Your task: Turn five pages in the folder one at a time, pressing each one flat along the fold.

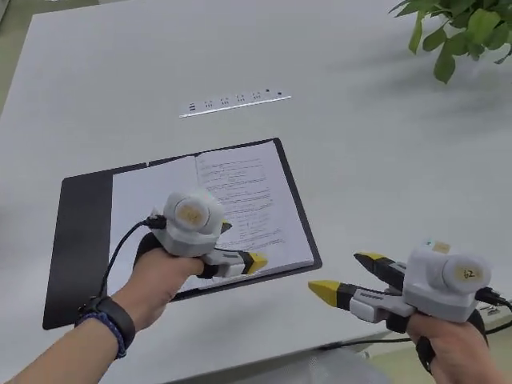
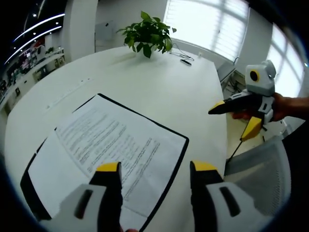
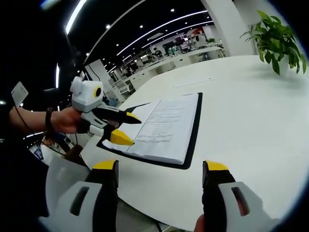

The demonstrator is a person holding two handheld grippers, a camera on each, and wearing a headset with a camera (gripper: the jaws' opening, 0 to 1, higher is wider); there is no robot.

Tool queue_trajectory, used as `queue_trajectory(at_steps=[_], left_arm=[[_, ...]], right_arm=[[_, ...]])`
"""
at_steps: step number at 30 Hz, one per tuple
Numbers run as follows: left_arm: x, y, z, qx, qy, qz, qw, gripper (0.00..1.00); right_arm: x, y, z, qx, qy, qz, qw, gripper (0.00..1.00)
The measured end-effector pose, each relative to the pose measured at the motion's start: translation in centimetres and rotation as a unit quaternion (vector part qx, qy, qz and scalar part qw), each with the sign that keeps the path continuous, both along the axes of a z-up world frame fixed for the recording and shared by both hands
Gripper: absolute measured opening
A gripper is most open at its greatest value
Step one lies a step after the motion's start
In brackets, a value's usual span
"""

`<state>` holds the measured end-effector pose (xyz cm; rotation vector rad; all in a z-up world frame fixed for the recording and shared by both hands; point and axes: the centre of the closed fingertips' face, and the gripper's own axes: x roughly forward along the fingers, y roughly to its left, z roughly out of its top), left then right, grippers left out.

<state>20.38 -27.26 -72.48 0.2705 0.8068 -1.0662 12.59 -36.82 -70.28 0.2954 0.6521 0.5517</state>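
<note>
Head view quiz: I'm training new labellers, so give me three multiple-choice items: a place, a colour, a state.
1. Where are the right tongs? A) over the open black folder B) off the folder, to its right C) touching the left tongs
2. What colour are both tongs' tips? A) red B) yellow C) blue
3. How are the left tongs? A) open B) shut on a page C) shut empty
Answers: B, they sit beyond the folder's right edge; B, yellow shows on each; A, a gap parts the jaws.
</note>
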Motion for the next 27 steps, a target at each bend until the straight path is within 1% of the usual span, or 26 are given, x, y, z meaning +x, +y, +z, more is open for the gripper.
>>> queue_trajectory(at_steps=[2,4,8,10,12,13,15,17,19,20,21,22,23,24,25,27], left_arm=[[0.3,-0.9,-0.4,-0.002,-0.001,-0.002,1.0000,0.56],[0.5,-1.7,-0.9,-0.004,0.002,0.004,1.0000,0.56],[0.8,-2.9,-1.8,0.001,0.001,0.009,1.0000,0.57],[0.9,-3.5,-2.1,0.000,0.001,0.012,0.9999,0.58],[1.0,-4.2,-2.5,0.001,0.004,0.012,0.9999,0.59],[0.9,-4.7,-2.9,0.002,0.006,0.009,0.9999,0.60],[1.1,-5.4,-3.3,0.008,0.003,0.007,0.9999,0.61],[1.6,-5.8,-3.6,0.009,-0.003,0.016,0.9998,0.60],[2.0,-5.9,-4.4,0.017,-0.003,0.029,0.9994,0.61],[2.0,-5.9,-4.5,0.019,-0.002,0.032,0.9993,0.62],[1.8,-6.1,-5.0,0.023,0.004,0.039,0.9990,0.64],[1.6,-6.3,-5.2,0.022,0.007,0.039,0.9990,0.66],[1.4,-6.4,-5.5,0.025,0.005,0.042,0.9988,0.67],[1.8,-6.2,-5.5,0.032,-0.013,0.048,0.9983,0.65],[1.9,-5.9,-5.7,0.045,-0.027,0.048,0.9975,0.63],[1.9,-5.8,-5.8,0.048,-0.037,0.046,0.9971,0.60]], right_arm=[[0.0,0.1,-0.1,-0.002,0.002,0.008,1.0000,0.70],[0.1,0.1,-0.1,-0.004,0.003,0.014,0.9999,0.70],[0.4,-0.1,-0.1,-0.001,0.003,0.015,0.9999,0.70],[0.6,0.0,-0.1,0.002,0.003,0.016,0.9999,0.70],[0.7,0.1,-0.4,0.002,0.005,0.020,0.9998,0.70],[0.7,0.1,-0.4,0.001,0.006,0.022,0.9997,0.70],[0.7,0.3,-0.6,0.001,0.008,0.025,0.9997,0.69],[0.8,0.4,-0.6,0.001,0.010,0.027,0.9996,0.69],[0.8,0.5,-0.6,0.003,0.010,0.027,0.9996,0.69],[0.8,0.5,-0.6,0.004,0.010,0.027,0.9996,0.69],[0.8,0.5,-0.7,0.004,0.011,0.028,0.9995,0.69],[0.8,0.6,-0.7,0.002,0.011,0.030,0.9995,0.68],[0.8,0.6,-0.8,0.001,0.011,0.032,0.9994,0.68],[0.8,0.6,-0.8,0.000,0.012,0.033,0.9994,0.68],[0.8,0.6,-0.8,0.000,0.012,0.034,0.9994,0.68],[0.8,0.6,-0.8,0.000,0.011,0.034,0.9994,0.68]])
